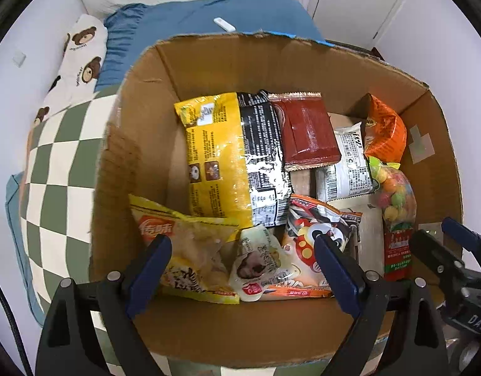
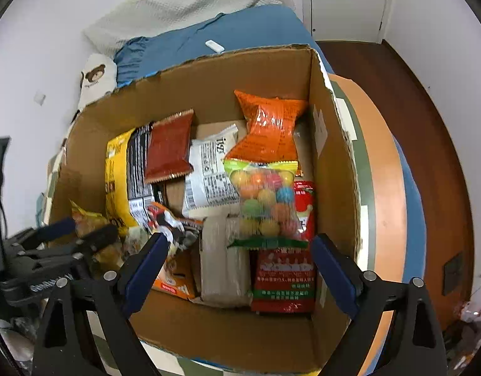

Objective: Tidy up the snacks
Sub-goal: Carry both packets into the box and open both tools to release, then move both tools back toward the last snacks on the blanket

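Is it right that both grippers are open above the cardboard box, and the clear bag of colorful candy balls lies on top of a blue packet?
Not quite. The bag of candy balls lies on a red packet, not a blue one; the right wrist view shows it. The rest holds: the left gripper and right gripper are open above the cardboard box.

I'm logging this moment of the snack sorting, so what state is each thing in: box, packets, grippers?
cardboard box: open on top, upright, holding the snacks.
orange packet: sealed, leaning at the back.
bag of coloured balls: sealed, lying on other packets.
red-brown packet: sealed, lying on the yellow-black bag.
left gripper: open, empty.
right gripper: open, empty.
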`<state>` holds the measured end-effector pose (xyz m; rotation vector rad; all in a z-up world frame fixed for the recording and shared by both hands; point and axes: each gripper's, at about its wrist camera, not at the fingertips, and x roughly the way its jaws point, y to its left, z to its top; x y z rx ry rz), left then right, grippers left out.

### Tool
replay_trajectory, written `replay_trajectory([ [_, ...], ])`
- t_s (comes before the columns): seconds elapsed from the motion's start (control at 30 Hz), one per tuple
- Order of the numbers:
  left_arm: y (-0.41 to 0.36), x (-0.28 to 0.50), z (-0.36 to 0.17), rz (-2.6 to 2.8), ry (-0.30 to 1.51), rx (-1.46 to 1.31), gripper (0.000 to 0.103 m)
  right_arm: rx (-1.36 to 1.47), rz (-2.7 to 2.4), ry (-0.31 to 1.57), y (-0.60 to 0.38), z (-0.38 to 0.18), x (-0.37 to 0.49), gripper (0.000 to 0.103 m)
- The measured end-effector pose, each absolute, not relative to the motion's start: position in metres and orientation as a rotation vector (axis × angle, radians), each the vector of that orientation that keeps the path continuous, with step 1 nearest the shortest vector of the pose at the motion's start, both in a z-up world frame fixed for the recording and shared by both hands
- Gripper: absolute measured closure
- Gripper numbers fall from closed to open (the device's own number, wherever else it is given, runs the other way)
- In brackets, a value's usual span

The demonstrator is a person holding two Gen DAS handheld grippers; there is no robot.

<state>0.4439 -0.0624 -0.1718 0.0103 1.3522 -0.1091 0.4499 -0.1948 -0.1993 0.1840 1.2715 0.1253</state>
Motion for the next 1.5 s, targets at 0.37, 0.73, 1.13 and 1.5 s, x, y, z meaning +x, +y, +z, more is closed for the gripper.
replay_trajectory([
  [0.37,-0.057,0.407,-0.136,-0.082,1.219,0.044,0.010,0.101,0.092,1.229,-0.188,-0.188,0.420,0.007],
  [0.73,-0.053,0.363,-0.090,-0.097,1.093,0.024,0.010,0.066,0.076,1.100,-0.195,-0.145,0.379,0.007],
  [1.13,-0.045,0.294,-0.033,-0.123,0.945,0.029,0.010,0.024,0.084,0.924,-0.198,-0.077,0.303,0.007],
  [1.5,-0.039,0.244,-0.006,-0.134,0.886,-0.008,0.010,0.040,0.102,0.812,-0.196,-0.029,0.243,0.007],
])
